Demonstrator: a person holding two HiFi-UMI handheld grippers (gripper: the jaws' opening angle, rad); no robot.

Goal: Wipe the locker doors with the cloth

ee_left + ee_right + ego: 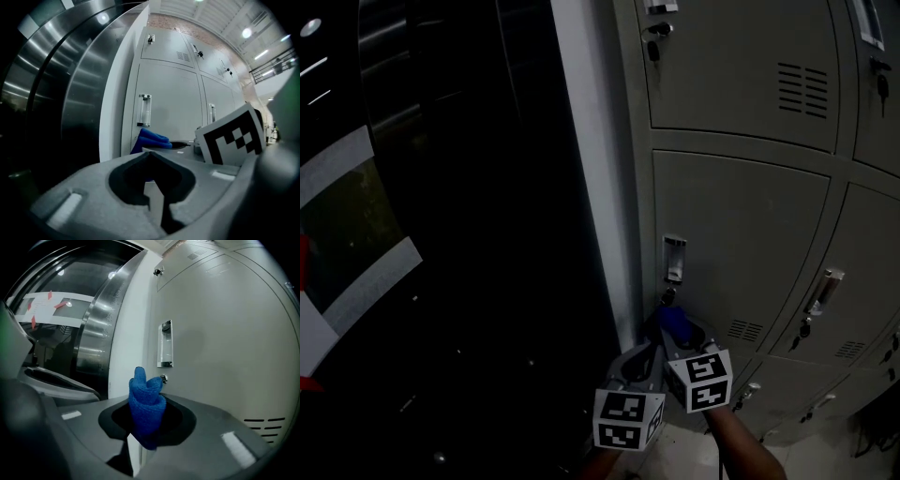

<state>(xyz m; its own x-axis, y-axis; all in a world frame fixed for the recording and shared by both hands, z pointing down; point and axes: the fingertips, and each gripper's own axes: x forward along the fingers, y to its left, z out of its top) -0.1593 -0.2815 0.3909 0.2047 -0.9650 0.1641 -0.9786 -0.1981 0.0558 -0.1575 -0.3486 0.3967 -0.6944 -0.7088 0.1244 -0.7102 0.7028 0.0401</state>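
A bunched blue cloth [675,322] [146,404] sticks up out of my right gripper [678,330] [142,430], whose jaws are shut on it. The cloth tip is close to the grey locker door [741,225] [225,348], just below its metal handle [674,258] [166,344] and small key [163,378]; whether it touches the door I cannot tell. My left gripper [649,349] [153,187] sits just left of and beside the right one, jaws shut with nothing between them. From the left gripper view the cloth [151,139] shows ahead, under the handle [145,110].
A white post [591,169] edges the lockers on the left, with a dark curved metal wall [469,234] beyond it. More grey locker doors with handles and keys [820,292] stand to the right and above. Pale floor [694,459] shows below.
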